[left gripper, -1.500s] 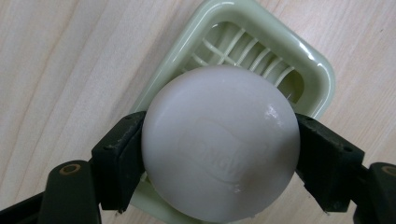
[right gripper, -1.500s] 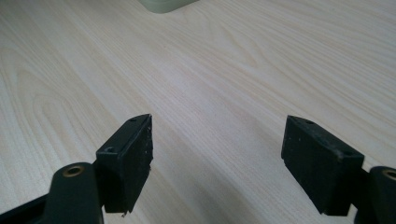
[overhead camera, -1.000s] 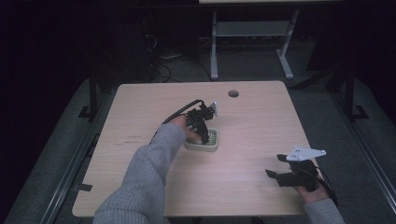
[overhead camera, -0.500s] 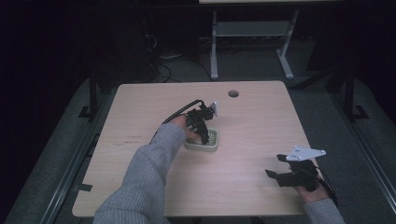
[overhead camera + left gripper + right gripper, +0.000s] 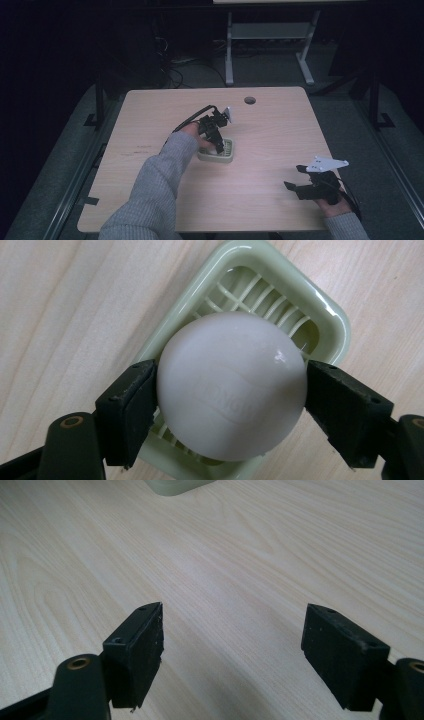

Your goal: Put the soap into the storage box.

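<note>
Nothing measurable has moved across the last second in the high view: left arm, tray and right hand sit where they sat. Reading: a pause mid-step, probably at seating or lifting the egg; which of the two cannot be judged.

Left gripper (image 5: 231, 405): jaws pinching a white egg (image 5: 231, 390) from both sides, pads pressed to its flanks. Directly beyond the jaws, under the egg, lies a pale green slotted tray (image 5: 320, 305); whether the egg touches the slats is unclear, as the egg hides the contact.

Right gripper (image 5: 232, 652): jaws spread wide, nothing between them, bare wood below. Tray corner (image 5: 175, 486) well ahead of these jaws.

Surface: light wood-grain table (image 5: 280, 130), round cable hole (image 5: 249, 100) near its far edge. Left gripper (image 5: 216, 137) over tray (image 5: 218, 156) mid-table; right gripper (image 5: 300, 186) near the front right corner.

Room: dark, grey floor, a white desk frame (image 5: 230, 55) and cables behind.
</note>
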`<state>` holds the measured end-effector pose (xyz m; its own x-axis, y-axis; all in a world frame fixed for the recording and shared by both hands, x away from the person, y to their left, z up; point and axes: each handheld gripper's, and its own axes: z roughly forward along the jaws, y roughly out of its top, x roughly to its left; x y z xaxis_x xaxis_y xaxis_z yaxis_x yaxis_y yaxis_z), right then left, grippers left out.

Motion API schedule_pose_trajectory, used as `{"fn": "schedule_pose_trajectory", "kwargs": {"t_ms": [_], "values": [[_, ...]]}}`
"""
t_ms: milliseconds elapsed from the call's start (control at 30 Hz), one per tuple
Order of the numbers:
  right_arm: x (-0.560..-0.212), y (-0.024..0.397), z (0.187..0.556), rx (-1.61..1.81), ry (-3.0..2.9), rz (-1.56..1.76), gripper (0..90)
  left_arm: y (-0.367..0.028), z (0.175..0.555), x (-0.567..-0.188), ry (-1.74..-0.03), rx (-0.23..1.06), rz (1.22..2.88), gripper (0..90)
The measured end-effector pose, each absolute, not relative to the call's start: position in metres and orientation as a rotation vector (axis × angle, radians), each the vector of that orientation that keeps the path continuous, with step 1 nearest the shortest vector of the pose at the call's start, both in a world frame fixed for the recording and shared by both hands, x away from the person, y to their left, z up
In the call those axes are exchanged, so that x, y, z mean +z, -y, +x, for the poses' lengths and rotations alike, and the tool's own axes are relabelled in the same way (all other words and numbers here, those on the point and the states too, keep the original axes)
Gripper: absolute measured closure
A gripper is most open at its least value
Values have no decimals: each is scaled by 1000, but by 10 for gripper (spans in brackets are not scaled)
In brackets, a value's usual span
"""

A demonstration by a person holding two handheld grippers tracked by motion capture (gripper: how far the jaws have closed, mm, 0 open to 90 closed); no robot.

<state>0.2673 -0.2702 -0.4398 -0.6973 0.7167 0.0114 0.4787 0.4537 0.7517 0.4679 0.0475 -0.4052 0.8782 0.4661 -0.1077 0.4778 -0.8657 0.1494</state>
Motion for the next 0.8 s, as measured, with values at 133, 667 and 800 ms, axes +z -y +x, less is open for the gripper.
{"fn": "schedule_pose_trajectory", "kwargs": {"t_ms": [133, 667, 800], "values": [[-440, 270, 267, 1093, -2402, 1022, 243, -47, 467, -405, -728, -98, 2877, 214], [-440, 270, 267, 1076, -2398, 1024, 243, -53, 464, -398, -736, -69, 2849, 209], [-440, 269, 267, 1069, -2399, 1028, 243, -55, 462, -395, -740, -73, 2841, 203]]}}
